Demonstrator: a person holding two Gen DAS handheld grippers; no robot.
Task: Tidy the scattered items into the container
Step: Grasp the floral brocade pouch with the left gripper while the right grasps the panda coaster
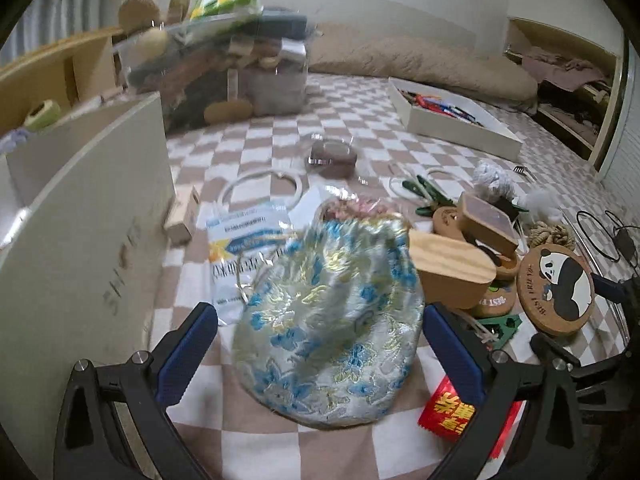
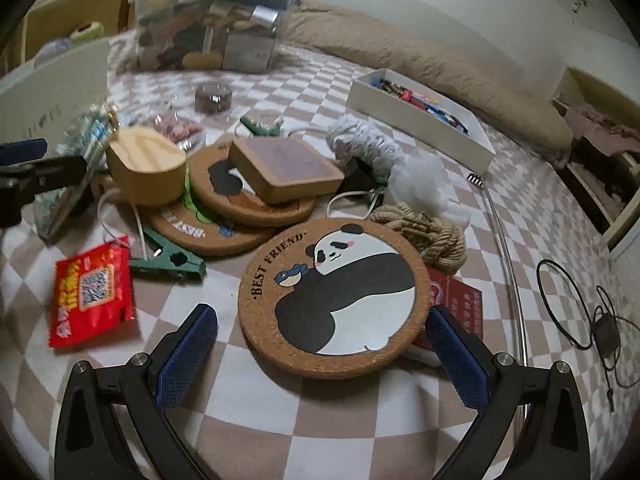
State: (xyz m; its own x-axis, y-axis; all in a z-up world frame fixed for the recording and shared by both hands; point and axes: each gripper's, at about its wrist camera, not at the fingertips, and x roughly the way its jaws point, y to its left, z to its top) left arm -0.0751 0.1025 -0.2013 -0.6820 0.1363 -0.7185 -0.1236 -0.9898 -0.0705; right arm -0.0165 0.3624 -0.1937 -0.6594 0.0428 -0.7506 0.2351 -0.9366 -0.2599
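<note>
My left gripper (image 1: 320, 340) is open, its blue pads on either side of a blue-and-gold brocade pouch (image 1: 332, 320) that lies on the checkered bed cover; they do not touch it. My right gripper (image 2: 322, 340) is open around a round cork panda coaster (image 2: 336, 296), lying flat, with its near edge between the pads. The left gripper also shows at the left edge of the right wrist view (image 2: 36, 176). A white tray (image 1: 452, 120) holding pens and small items sits far right; it also shows in the right wrist view (image 2: 420, 116).
A white box wall (image 1: 80, 232) stands at left. Scattered around: wooden boxes (image 2: 144, 164), more cork coasters (image 2: 224, 224), green clips (image 2: 168, 258), red packet (image 2: 92, 288), twine (image 2: 428, 232), white fluff (image 2: 424, 184), black cable (image 2: 580, 308), clear bin of items (image 2: 208, 24).
</note>
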